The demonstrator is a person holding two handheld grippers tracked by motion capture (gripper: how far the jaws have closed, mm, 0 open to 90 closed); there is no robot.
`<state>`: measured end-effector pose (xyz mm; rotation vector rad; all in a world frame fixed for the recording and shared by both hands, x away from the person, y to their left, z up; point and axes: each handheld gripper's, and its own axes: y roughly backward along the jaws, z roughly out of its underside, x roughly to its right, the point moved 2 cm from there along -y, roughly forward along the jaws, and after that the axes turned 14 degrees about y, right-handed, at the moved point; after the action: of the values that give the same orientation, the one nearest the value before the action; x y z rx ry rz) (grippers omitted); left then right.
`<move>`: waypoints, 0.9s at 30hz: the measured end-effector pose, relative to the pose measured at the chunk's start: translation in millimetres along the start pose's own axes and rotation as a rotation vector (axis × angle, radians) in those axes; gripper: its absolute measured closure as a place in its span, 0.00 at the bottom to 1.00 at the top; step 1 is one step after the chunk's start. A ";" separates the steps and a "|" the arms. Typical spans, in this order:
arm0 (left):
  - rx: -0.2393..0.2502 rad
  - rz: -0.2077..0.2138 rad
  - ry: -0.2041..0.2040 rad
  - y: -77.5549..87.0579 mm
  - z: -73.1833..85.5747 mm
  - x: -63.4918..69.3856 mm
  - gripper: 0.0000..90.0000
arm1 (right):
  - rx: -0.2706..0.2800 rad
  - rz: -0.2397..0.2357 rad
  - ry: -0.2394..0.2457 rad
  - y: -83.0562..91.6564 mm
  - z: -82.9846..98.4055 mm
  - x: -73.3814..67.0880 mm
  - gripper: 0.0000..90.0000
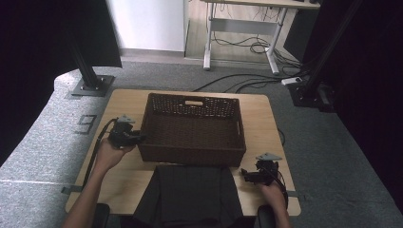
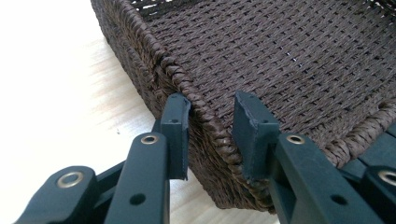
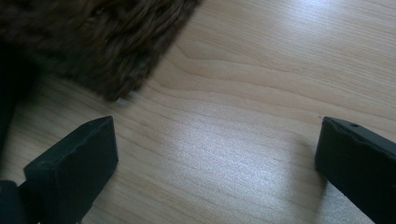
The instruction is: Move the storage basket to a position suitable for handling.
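both left gripper (image 2: 210, 123) jaws clamp basket (image 2: 280, 56) rim; right gripper (image 3: 217, 154) agape, basket corner blurred.

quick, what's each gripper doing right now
left gripper: shut on the basket rim
right gripper: open, holding nothing, over the table

One overhead camera and two gripper cameras are covering the light wooden table (image 1: 124, 183).

The high view is looking forward and down from well above; the left gripper view is sitting close against the dark brown woven rectangular basket (image 2: 299, 60) rim; the right gripper view is facing bare tabletop near a basket corner, sharing basket and table.
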<state>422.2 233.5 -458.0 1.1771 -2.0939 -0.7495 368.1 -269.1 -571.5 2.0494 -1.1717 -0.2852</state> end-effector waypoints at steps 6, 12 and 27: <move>0.005 -0.016 0.004 4.3 6.7 5.2 0.74 | 0.000 0.001 -0.001 0.1 0.0 -0.2 0.00; 0.000 0.001 -0.010 5.5 8.0 4.8 0.74 | 0.000 0.001 -0.002 0.1 0.0 -0.2 0.00; 0.007 -0.003 -0.036 6.1 8.5 6.8 0.72 | 0.000 0.001 -0.002 0.1 0.0 -0.2 0.00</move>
<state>409.9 231.7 -457.6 1.1793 -2.1260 -0.7710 367.9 -268.9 -571.5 2.0487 -1.1736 -0.2868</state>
